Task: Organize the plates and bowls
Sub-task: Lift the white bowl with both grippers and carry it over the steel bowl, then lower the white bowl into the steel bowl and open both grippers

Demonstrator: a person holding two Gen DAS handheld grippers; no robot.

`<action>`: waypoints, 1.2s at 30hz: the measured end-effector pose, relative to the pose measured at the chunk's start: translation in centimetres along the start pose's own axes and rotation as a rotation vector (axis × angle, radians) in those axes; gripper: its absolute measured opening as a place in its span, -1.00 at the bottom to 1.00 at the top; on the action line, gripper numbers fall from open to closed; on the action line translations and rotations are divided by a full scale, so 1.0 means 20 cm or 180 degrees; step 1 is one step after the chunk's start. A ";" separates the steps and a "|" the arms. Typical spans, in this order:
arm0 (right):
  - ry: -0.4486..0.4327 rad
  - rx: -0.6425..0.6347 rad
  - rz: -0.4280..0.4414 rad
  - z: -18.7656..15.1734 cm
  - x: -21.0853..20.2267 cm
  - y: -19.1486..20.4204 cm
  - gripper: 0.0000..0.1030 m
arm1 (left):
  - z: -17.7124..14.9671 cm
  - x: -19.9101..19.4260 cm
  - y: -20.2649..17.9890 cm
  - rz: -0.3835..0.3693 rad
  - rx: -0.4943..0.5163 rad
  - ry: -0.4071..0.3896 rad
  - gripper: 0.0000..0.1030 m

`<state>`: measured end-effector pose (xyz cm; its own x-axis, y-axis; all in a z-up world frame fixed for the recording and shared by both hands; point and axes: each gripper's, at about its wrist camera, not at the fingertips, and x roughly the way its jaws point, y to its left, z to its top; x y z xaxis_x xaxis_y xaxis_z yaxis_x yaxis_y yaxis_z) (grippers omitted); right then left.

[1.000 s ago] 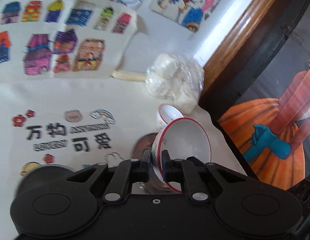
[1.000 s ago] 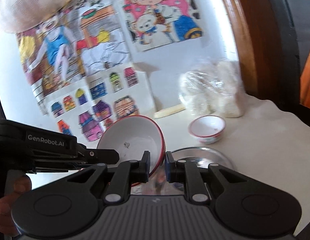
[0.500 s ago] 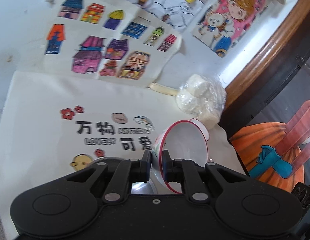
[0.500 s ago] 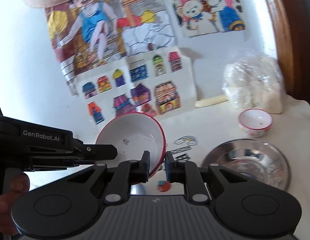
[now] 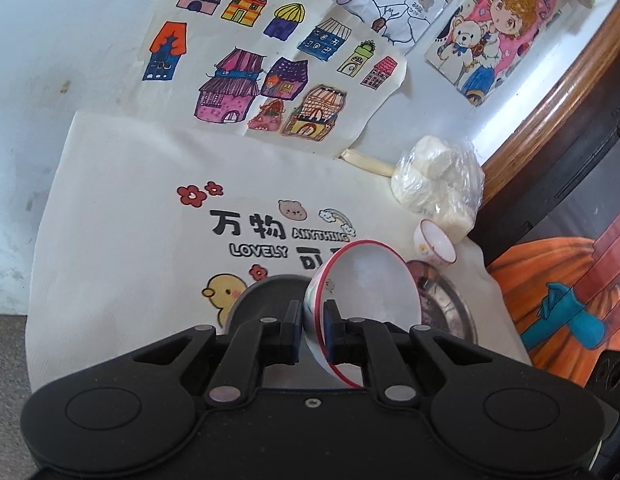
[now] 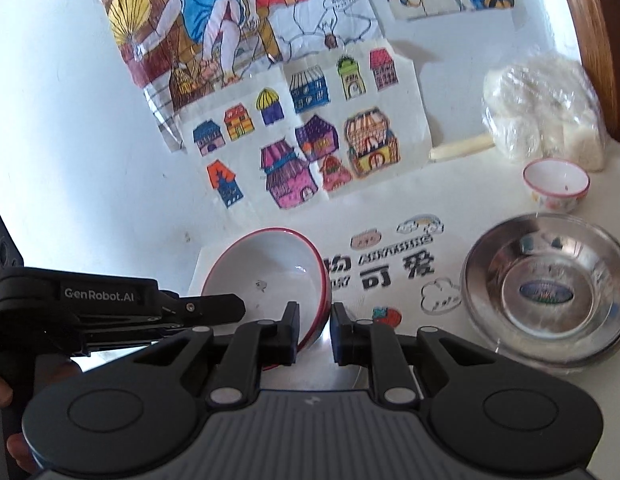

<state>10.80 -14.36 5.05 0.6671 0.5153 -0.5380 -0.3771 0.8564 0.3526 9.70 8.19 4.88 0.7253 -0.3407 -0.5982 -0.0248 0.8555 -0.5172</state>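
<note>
The left tool (image 5: 311, 330) pinches the rim of a big white bowl (image 5: 369, 284) with a red edge, and the bowl is tipped on its side. The right tool (image 6: 314, 334) pinches the other side of that same bowl's rim — so both tools grip one bowl and hold it up over the desk (image 5: 122, 216). The desk has a cream cloth (image 6: 393, 220) on it with a yellow chick, red flowers and black writing.

The shiny metal bowl (image 6: 549, 292) sits on the cloth. The big white bowl is near it, on its left in the right tool's view. A small white bowl (image 6: 557, 185) with a red rim stands just behind the metal bowl. Behind the small bowl, touching it or almost, is a clear bag of white lumps (image 6: 543, 112). Farther from the metal bowl, colored drawings of houses (image 5: 270, 72) lean on the white wall.
</note>
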 end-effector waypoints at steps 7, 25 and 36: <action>0.0184 0.0008 -0.0036 -0.06 0.05 0.03 -0.65 | -0.05 0.00 0.03 0.0100 0.0076 0.0053 -0.78; 0.0434 0.0015 -0.0131 -0.06 0.12 0.04 -0.61 | -0.07 0.07 0.11 0.0093 -0.0026 0.0285 -0.72; 0.0464 0.0024 -0.0159 -0.07 0.14 0.04 -0.53 | -0.06 0.08 0.13 0.0058 -0.0074 0.0313 -0.70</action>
<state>11.38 -12.19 2.81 0.5844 0.4717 -0.6603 -0.3405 0.8811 0.3281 9.97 9.29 1.80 0.6535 -0.3629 -0.6643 -0.0540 0.8530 -0.5191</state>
